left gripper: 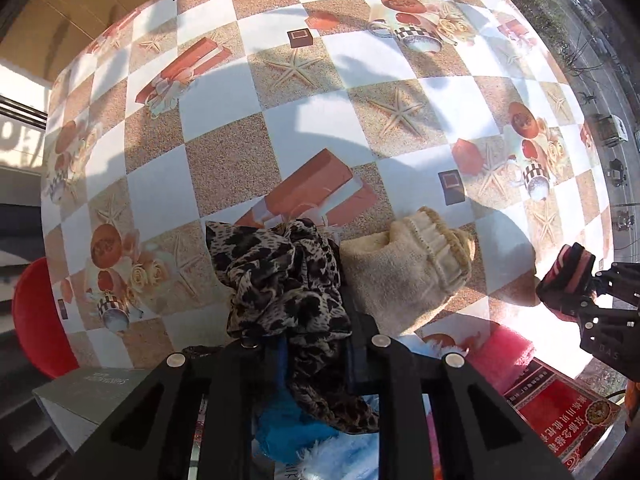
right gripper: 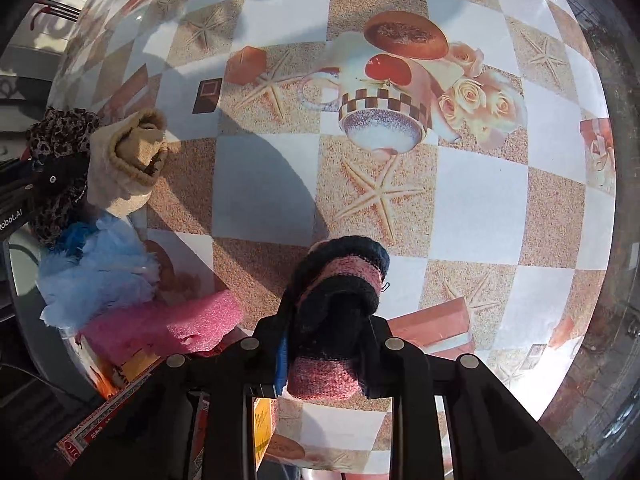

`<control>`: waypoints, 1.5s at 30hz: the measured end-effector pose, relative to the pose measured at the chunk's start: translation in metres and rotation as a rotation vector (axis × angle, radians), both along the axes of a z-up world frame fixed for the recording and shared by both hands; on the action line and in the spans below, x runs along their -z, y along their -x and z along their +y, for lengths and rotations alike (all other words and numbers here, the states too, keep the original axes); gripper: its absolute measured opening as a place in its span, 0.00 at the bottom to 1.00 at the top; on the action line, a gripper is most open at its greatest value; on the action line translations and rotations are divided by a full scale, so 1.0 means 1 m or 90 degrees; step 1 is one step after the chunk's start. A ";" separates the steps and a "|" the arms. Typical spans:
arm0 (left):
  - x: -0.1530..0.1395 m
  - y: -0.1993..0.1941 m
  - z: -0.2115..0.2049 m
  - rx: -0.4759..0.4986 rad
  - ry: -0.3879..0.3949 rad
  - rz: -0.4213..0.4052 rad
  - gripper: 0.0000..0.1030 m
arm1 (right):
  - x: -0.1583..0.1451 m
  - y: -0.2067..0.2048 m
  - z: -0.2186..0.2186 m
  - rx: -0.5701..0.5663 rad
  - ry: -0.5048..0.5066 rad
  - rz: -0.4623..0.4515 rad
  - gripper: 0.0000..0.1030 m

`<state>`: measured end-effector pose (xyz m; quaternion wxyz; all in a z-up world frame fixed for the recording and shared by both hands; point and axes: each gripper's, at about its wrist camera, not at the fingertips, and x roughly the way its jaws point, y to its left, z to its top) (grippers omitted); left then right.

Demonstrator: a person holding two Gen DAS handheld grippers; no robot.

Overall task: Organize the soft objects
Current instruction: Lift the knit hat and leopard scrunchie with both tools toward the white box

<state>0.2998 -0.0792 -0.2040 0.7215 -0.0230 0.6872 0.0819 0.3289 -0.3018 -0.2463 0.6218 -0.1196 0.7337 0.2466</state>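
Left wrist view: we clamp the scarf in the left gripper, the right gripper pinching a sock above the table; lifting both clear avoids snagging the cream sock.

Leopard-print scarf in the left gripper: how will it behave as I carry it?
The leopard-print scarf looks thin and crumpled, so probably floppy and light. Loose folds hang past the left gripper, so they may drag over the beige sock.
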 end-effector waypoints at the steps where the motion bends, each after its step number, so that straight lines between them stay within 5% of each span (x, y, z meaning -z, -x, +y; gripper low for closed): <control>1: -0.006 0.002 -0.001 0.002 -0.003 -0.011 0.22 | -0.004 -0.001 -0.005 0.016 -0.014 -0.001 0.26; 14: -0.073 0.073 -0.046 0.058 0.008 -0.090 0.22 | -0.072 0.005 -0.072 0.139 -0.071 -0.050 0.26; 31: -0.103 0.203 -0.085 0.169 0.050 -0.110 0.22 | -0.094 0.138 -0.090 0.222 -0.049 -0.034 0.26; 39: -0.126 0.234 -0.057 0.135 0.034 -0.163 0.22 | -0.102 0.196 -0.046 0.143 -0.070 -0.008 0.26; 45: -0.138 0.261 -0.024 0.074 0.013 -0.186 0.22 | -0.128 0.207 0.017 0.020 -0.094 -0.055 0.26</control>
